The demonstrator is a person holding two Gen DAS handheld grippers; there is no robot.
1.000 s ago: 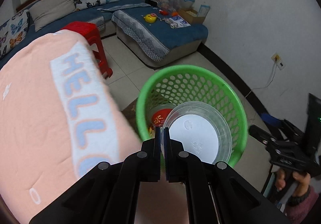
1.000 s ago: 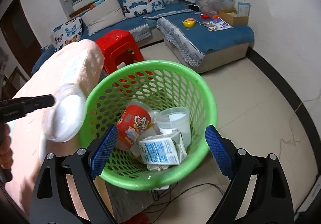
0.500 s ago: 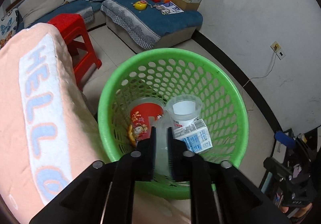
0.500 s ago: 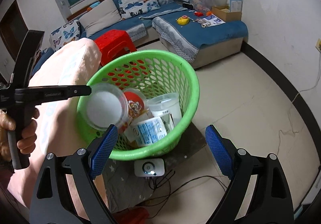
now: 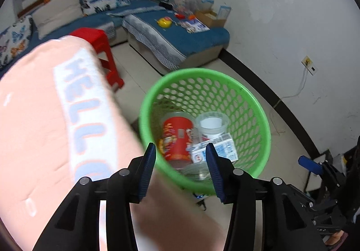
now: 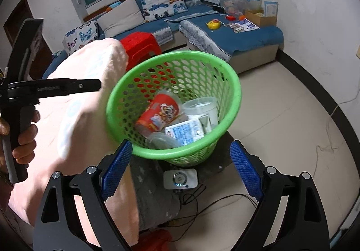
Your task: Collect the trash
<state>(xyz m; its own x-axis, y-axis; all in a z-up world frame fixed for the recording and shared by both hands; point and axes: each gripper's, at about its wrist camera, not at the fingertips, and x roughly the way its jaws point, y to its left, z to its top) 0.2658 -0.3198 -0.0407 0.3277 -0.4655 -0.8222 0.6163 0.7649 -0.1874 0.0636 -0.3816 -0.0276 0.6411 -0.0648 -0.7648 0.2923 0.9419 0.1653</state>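
The left gripper (image 5: 181, 156) hung with its fingers apart and nothing between them, just above the near rim of the green basket (image 5: 261, 116). The right gripper (image 6: 180, 163) likewise stood wide open and empty, with the basket ahead of and between its fingertips. The trash lay inside the basket: one red cup (image 6: 157, 116) on its side, one clear cup (image 6: 201, 108), one milk carton (image 6: 184, 131), and one clear lid (image 6: 160, 140) nearest the fingers. That made four pieces, one of each.

By the look of it, a drop into the basket was done, and the step in hand was pulling clear. The next move probably called for turning either gripper away to seek more litter, none of which showed near the fingers here.
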